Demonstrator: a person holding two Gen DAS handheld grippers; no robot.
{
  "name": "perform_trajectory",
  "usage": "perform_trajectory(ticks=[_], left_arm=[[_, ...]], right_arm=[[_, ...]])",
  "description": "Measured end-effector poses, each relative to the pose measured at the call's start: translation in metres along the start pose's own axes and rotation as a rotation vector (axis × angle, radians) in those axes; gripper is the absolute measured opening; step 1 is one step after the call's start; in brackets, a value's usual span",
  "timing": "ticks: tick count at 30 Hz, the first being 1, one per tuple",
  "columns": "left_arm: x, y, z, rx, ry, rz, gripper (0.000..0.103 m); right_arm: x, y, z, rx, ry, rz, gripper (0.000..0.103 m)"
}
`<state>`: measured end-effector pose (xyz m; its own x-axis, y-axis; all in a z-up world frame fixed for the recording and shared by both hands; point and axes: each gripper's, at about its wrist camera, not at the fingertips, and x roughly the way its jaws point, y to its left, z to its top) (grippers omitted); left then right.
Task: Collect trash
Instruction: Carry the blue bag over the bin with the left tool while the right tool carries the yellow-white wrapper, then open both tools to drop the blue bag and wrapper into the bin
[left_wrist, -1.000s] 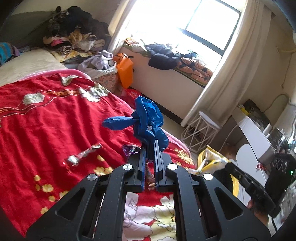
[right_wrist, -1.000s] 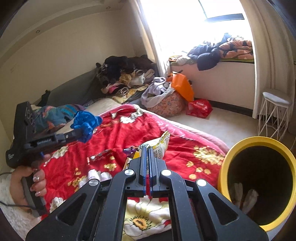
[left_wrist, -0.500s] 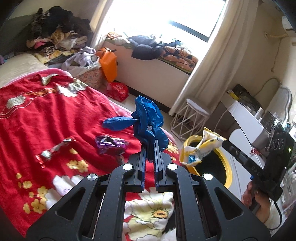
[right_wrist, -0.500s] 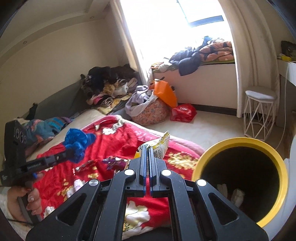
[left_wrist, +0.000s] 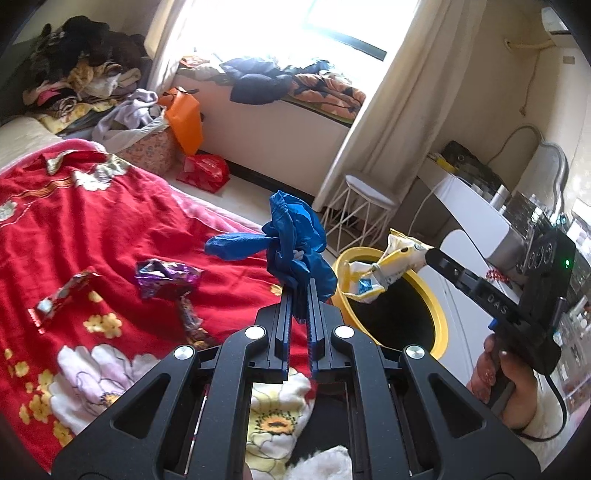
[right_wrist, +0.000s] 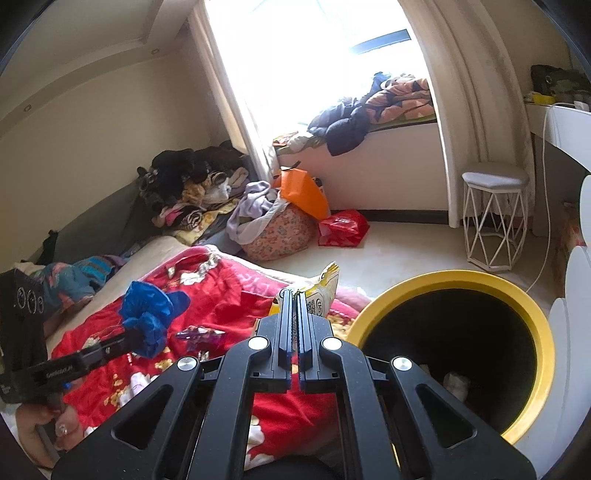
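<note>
Both tongs are gripping trash beside the yellow bin (right_wrist: 532, 317): the left gripper (left_wrist: 300, 295) is pinching a soft, light blue glove (left_wrist: 295, 236) by its bunched end, the right gripper (right_wrist: 295, 295) a crinkly snack bag (left_wrist: 384, 266), likely slippery, by its edge.

Bright blue plastic glove (left_wrist: 295, 240) up front, a yellow-and-white snack bag (left_wrist: 384, 266) at three o'clock over the bin (right_wrist: 532, 321), yellow rim, black inside. Red blanket (left_wrist: 92, 221) with yellow and white flowers; at nine o'clock, a shiny purple wrapper (left_wrist: 166, 275).
</note>
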<state>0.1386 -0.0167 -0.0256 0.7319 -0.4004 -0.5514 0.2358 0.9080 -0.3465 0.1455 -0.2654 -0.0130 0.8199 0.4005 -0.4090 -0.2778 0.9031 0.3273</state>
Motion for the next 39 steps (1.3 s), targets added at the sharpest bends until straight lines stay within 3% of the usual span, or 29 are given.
perform_trajectory(ticks=[24,39], left_arm=[[0.032,-0.043,-0.017,0.082,0.079,-0.068,0.004],[0.066,-0.085,-0.028,0.154,0.140,-0.118,0.004]], right_arm=[[-0.015,-0.063,0.002,0.143,-0.050,-0.119,0.002],[-0.025,-0.099,-0.003,0.137,-0.076,-0.267,0.002]])
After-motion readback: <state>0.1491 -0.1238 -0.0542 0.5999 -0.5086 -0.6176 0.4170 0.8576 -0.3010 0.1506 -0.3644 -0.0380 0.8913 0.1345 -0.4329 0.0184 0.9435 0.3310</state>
